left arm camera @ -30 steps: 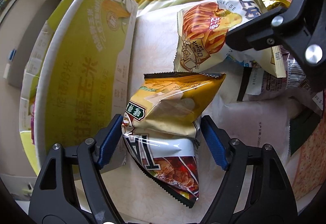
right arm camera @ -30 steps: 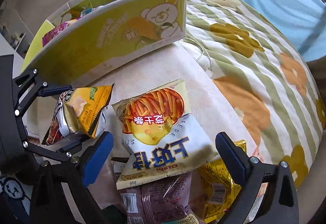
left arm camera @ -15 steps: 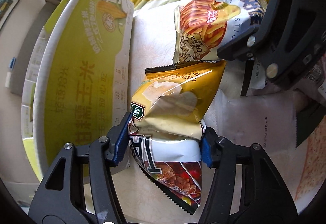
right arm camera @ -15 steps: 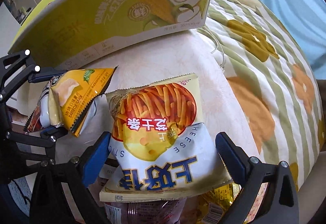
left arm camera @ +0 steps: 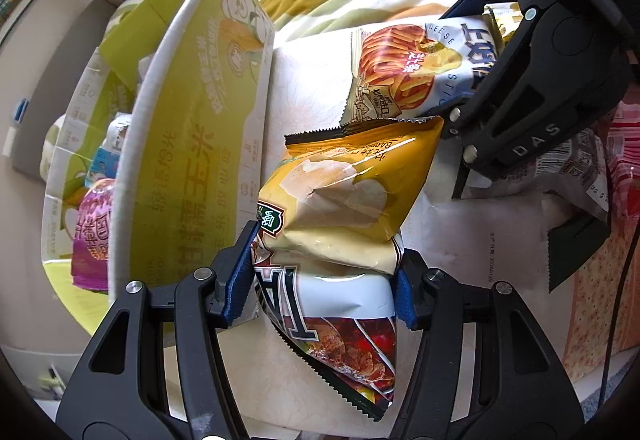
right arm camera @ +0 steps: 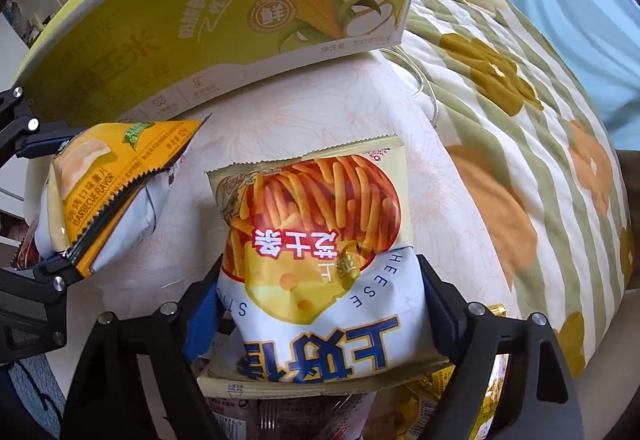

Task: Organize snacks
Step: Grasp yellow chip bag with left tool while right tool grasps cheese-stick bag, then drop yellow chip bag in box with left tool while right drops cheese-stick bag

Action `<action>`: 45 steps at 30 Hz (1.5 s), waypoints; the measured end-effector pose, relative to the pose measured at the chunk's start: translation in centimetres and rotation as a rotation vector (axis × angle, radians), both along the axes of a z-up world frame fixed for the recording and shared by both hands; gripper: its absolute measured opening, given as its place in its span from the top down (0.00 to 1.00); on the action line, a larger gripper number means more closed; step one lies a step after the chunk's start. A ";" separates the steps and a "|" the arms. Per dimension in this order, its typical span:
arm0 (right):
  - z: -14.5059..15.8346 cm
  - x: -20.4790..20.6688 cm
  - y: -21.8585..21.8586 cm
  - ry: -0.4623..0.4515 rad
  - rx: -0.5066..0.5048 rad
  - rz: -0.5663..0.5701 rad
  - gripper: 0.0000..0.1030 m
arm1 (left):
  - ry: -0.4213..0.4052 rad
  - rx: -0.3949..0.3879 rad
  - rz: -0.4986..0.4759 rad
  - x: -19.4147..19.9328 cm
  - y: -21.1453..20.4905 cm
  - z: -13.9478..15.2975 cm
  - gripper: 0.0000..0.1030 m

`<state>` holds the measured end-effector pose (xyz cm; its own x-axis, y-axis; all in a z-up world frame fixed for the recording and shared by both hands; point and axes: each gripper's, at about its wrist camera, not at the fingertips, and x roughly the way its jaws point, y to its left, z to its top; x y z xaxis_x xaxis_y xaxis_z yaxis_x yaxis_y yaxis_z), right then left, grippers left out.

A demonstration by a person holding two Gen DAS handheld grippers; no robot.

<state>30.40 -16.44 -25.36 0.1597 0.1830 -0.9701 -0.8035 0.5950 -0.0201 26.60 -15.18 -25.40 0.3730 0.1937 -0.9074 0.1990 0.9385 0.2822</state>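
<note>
My left gripper (left arm camera: pixel 324 280) is shut on two small bags, a yellow barbecue chip bag (left arm camera: pixel 352 192) stacked on a white and red bag (left arm camera: pixel 344 324), lifted next to the yellow-green corn carton (left arm camera: pixel 188 160). My right gripper (right arm camera: pixel 320 304) is shut on the cheese stick bag (right arm camera: pixel 320 240), which also shows in the left wrist view (left arm camera: pixel 404 72). The left gripper with the yellow barbecue chip bag (right arm camera: pixel 108 180) shows at the left of the right wrist view. The carton (right arm camera: pixel 224 20) stands behind, open at the top, with several snack packs (left arm camera: pixel 94 236) inside.
A pile of other snack packs lies under the right gripper: a grey-purple pack (left arm camera: pixel 572 168), a gold pack (right arm camera: pixel 424 412) and a red checked pack (left arm camera: pixel 624 160). Everything rests on a quilt with orange flowers (right arm camera: pixel 500 180). A pale cloth (right arm camera: pixel 320 112) covers its middle.
My left gripper closed on the two bags and lifted them toward the carton. My right gripper moved forward and closed on the cheese stick bag.
</note>
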 end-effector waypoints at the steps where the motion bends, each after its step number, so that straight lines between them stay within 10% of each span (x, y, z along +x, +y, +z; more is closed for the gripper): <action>1: 0.5 0.0 -0.2 -0.006 0.006 -0.019 0.29 | -0.010 0.000 -0.003 -0.2 -0.1 0.5 0.47; 26: 18.3 -6.2 0.9 -0.305 0.123 -0.425 0.37 | -0.411 -0.134 -0.082 -3.9 7.5 17.4 0.47; 45: 17.0 -4.4 17.1 -0.260 0.222 -0.705 0.37 | -0.254 -0.164 -0.117 3.0 26.2 15.2 0.47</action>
<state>26.00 0.61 -8.39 0.5271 0.1398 -0.8382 -0.2206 0.9751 0.0239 29.62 10.99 -10.21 0.6023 -0.0052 -0.7982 0.2507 0.9506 0.1830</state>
